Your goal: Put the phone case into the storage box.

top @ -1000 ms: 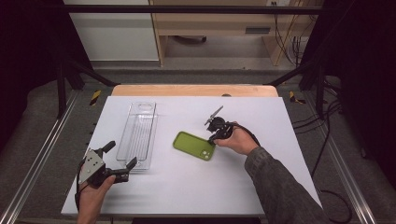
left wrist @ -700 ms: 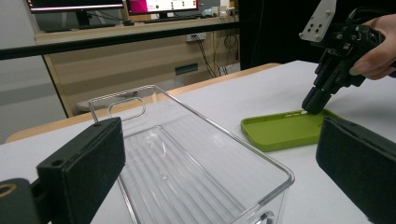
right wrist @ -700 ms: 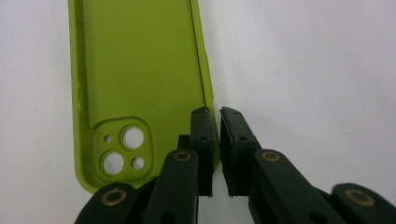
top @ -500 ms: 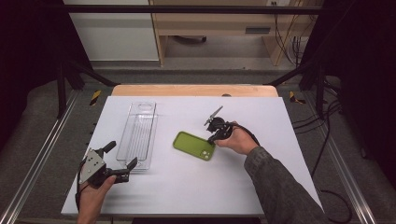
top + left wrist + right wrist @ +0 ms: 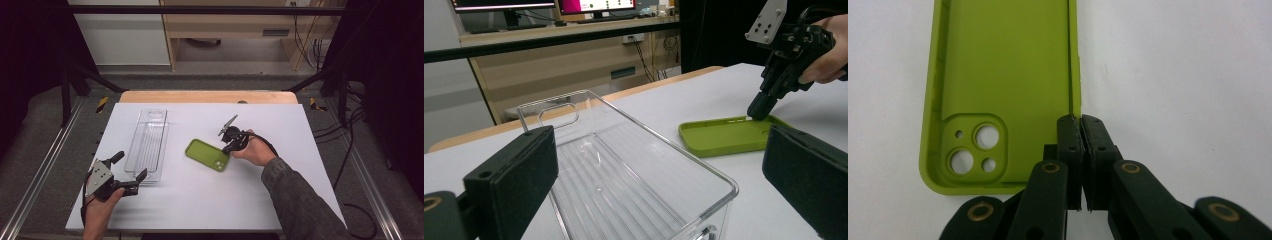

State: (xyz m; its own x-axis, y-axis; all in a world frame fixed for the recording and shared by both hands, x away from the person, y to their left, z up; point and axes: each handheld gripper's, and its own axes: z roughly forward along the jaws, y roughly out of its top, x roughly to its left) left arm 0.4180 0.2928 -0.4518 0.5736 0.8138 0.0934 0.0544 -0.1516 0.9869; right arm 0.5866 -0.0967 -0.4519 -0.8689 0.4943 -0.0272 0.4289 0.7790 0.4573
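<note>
A green phone case [image 5: 207, 154] [image 5: 724, 135] [image 5: 998, 65] lies flat on the white table, hollow side up, near the table's middle. My right gripper [image 5: 226, 148] [image 5: 756, 111] [image 5: 1080, 120] points down at its near long edge. Its jaws have just been closing and now pinch the case's thin side wall beside the camera cut-outs. My left gripper [image 5: 131, 165] [image 5: 659, 175] rests at the front left with its jaws wide open and nothing between the pads. It faces the near end of a clear plastic tray [image 5: 148, 142] [image 5: 664, 145].
The tray is long and stands left of the case, running away from me. A wooden strip [image 5: 207, 96] borders the table's far edge. Bare white table [image 5: 200, 200] lies in front of the case and to its right.
</note>
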